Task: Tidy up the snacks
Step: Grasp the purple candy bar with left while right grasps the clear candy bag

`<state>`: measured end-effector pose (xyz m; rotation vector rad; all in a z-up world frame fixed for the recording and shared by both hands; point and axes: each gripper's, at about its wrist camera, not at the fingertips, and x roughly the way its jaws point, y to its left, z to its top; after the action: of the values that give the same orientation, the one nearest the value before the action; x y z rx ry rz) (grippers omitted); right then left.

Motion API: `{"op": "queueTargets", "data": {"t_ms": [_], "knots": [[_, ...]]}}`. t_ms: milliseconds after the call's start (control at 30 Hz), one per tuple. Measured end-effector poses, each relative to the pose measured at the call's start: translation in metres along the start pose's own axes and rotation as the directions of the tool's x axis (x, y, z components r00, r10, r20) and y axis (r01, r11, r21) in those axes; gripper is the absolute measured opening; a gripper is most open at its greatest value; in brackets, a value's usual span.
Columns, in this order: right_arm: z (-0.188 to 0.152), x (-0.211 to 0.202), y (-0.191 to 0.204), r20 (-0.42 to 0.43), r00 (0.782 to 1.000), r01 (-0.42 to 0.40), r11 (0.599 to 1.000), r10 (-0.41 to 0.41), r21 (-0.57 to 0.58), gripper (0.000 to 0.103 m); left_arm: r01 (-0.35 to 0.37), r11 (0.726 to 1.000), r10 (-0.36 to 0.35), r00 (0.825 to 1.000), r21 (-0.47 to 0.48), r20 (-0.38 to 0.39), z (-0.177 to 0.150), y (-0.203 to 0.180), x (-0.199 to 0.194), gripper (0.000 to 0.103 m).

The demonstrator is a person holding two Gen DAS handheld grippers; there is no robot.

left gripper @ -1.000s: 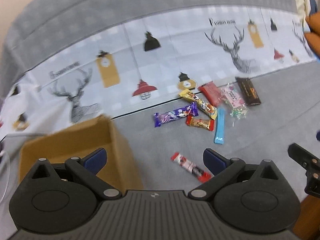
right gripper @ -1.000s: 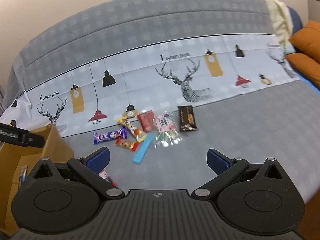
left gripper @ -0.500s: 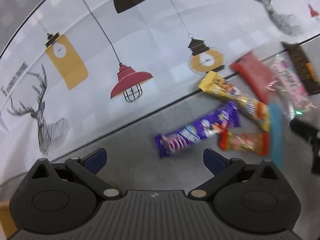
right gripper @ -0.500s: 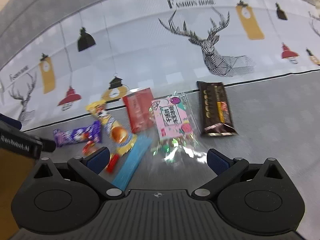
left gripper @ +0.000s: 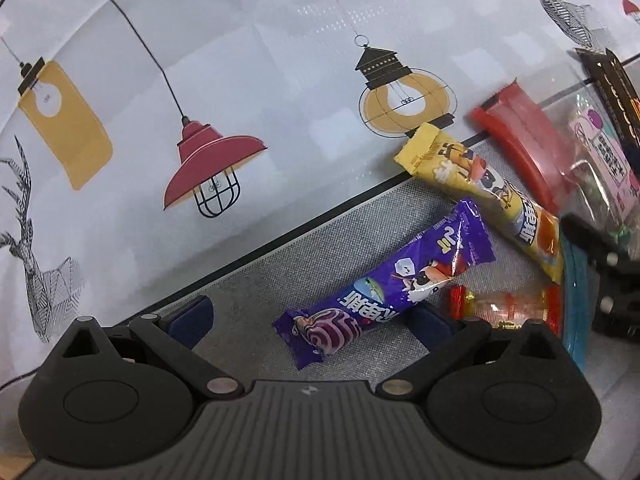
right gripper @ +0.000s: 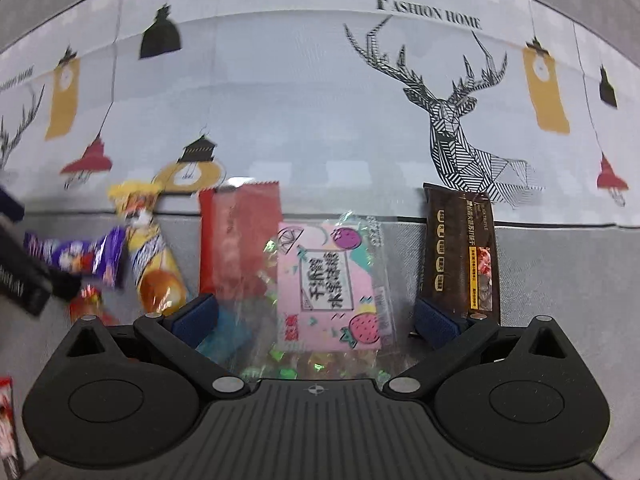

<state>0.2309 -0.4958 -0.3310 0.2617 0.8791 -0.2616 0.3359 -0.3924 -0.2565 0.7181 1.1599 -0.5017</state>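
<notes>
Snacks lie in a cluster on a grey bed cover. The purple bar (left gripper: 384,292) lies slantwise, its lower end between the fingers of my open left gripper (left gripper: 310,318). Beside it are a yellow bar (left gripper: 484,196), a red packet (left gripper: 524,132), a small red candy (left gripper: 504,308) and a blue strip (left gripper: 576,292). My open right gripper (right gripper: 316,320) straddles the pink bag of sweets (right gripper: 328,280). The red packet (right gripper: 240,240) lies to the bag's left and a dark brown bar (right gripper: 460,256) to its right. Neither gripper holds anything.
The sheet printed with lamps and deer (left gripper: 280,100) rises behind the snacks. The right gripper (left gripper: 608,272) shows at the right edge of the left wrist view, and the left gripper (right gripper: 24,272) at the left edge of the right wrist view. A red-and-white bar (right gripper: 6,420) lies at bottom left.
Both grippers have come forward and down close over the snacks. The cardboard box has left both views. The purple bar and the pink bag now sit between open fingers.
</notes>
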Motion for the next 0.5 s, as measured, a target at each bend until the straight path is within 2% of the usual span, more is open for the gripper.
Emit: {"op": "queueTargets", "data": {"t_ms": [67,133,167,200,233,333,500], "knots": [[-0.003,-0.001,0.003,0.007,1.000,0.005,1.000,-0.004,-0.013,0.103,-0.016,1.000,0.015,1.000,-0.013,-0.008,0.000,0.000,-0.001,0.100],[-0.002,-0.002,0.004,0.005,1.000,0.000,1.000,0.000,-0.019,0.091,0.008,1.000,-0.008,1.000,0.008,0.008,-0.002,-0.003,-0.009,0.073],[-0.001,-0.005,0.006,0.007,1.000,0.015,1.000,-0.015,-0.023,0.084,0.030,1.000,-0.030,1.000,-0.003,0.003,-0.002,-0.004,-0.011,0.041],[0.000,-0.008,0.008,0.009,0.999,0.032,0.999,-0.032,-0.036,0.066,0.025,0.999,-0.026,1.000,-0.023,-0.011,-0.003,-0.003,-0.014,0.028],[0.001,-0.012,0.012,0.009,0.998,0.064,0.997,-0.063,-0.051,0.046,0.027,0.999,-0.027,0.999,-0.040,-0.017,-0.006,-0.002,-0.016,0.028],[-0.004,-0.026,0.016,0.004,0.996,0.094,0.995,-0.094,-0.020,0.028,0.044,0.996,-0.045,0.999,-0.072,-0.012,-0.019,0.004,-0.020,0.027],[-0.015,-0.052,-0.004,0.000,0.998,0.064,0.983,-0.065,0.171,0.020,0.117,0.984,-0.113,0.993,-0.132,0.041,-0.044,0.025,-0.051,0.027]]}}
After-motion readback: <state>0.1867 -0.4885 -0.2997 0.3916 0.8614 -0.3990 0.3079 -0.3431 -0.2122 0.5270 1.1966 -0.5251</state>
